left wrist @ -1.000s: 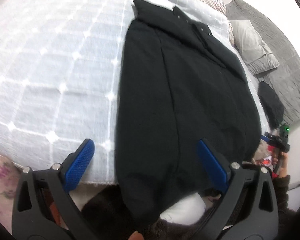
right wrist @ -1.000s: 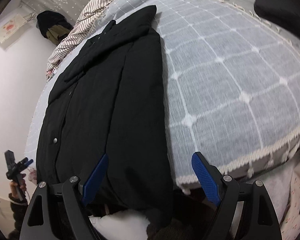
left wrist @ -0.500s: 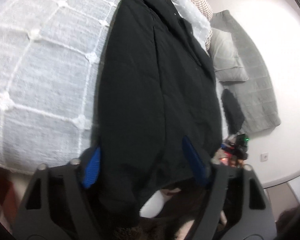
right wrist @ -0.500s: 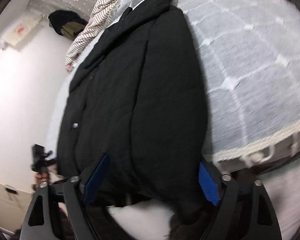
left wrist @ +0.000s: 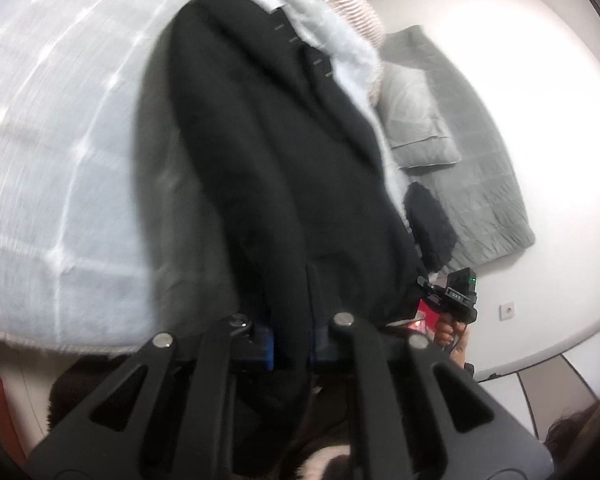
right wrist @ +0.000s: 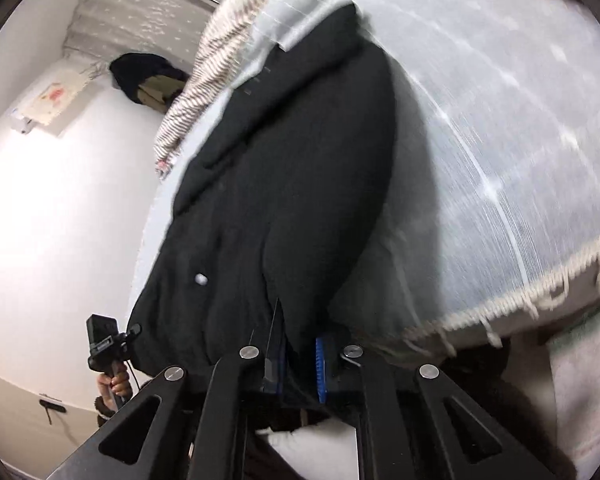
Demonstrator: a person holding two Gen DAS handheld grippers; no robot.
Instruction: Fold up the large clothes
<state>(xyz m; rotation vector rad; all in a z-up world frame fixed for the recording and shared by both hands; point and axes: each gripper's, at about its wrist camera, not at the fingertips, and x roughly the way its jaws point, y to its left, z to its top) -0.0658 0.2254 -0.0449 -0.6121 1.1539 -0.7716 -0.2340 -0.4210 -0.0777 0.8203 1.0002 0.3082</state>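
Left wrist view: the left gripper (left wrist: pixel 292 344) has just closed its jaws, and they now pinch the hem of the black coat (left wrist: pixel 268 160) between the blue pads. The coat is thick, matte and softly padded, lying lengthwise along the bed (left wrist: pixel 60 208) with its collar at the far end and its hem drawn up off the near edge. A pale, gauzy bedspread with a raised white grid covers the bed; a striped blanket (left wrist: pixel 340 12) is bunched beyond the collar. On the floor past the bed lie a grey quilted mat (left wrist: pixel 480 184), a grey pillow (left wrist: pixel 416 120) and a small dark bundle (left wrist: pixel 428 224). The right gripper (right wrist: pixel 298 356) has likewise just closed, and its jaws clamp another part of the hem. In the right wrist view a metal snap (right wrist: pixel 200 279) shows on the coat front, and the bedspread's fringed cream edge (right wrist: pixel 540 296) hangs at the near side. Broad open bedspread lies beside the coat.
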